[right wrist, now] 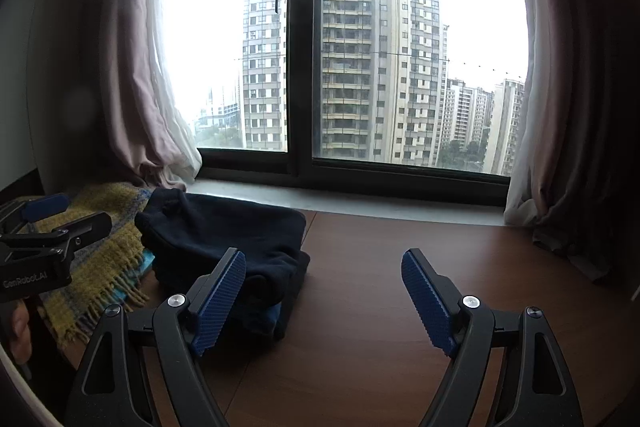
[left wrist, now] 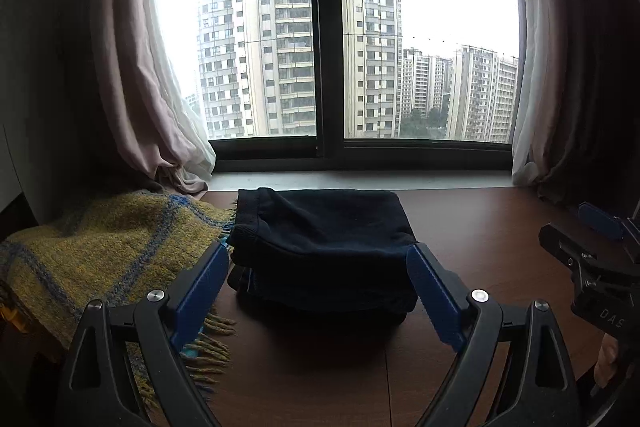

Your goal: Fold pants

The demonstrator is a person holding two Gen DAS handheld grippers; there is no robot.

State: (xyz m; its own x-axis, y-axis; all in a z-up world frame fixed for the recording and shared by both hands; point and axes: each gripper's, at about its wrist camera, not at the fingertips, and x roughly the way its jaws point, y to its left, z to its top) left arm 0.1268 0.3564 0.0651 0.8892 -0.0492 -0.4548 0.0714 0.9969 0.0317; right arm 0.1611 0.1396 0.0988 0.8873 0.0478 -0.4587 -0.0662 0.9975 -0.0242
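Observation:
The dark navy pants (left wrist: 324,247) lie folded in a thick stack on the brown wooden table (left wrist: 480,235), just in front of the window sill. My left gripper (left wrist: 318,259) is open, its blue pads either side of the stack's near edge, holding nothing. In the right wrist view the pants (right wrist: 224,243) lie to the left, and my right gripper (right wrist: 324,267) is open and empty over bare table (right wrist: 380,307) beside them. The right gripper's body (left wrist: 592,251) shows at the right edge of the left wrist view; the left gripper's body (right wrist: 44,247) shows at the left of the right wrist view.
A yellow and blue plaid fringed blanket (left wrist: 100,247) lies left of the pants, touching them. Curtains (left wrist: 152,87) hang at both sides of a large window (left wrist: 328,27) behind the sill (left wrist: 360,181). The right curtain (right wrist: 560,147) pools on the table's far right.

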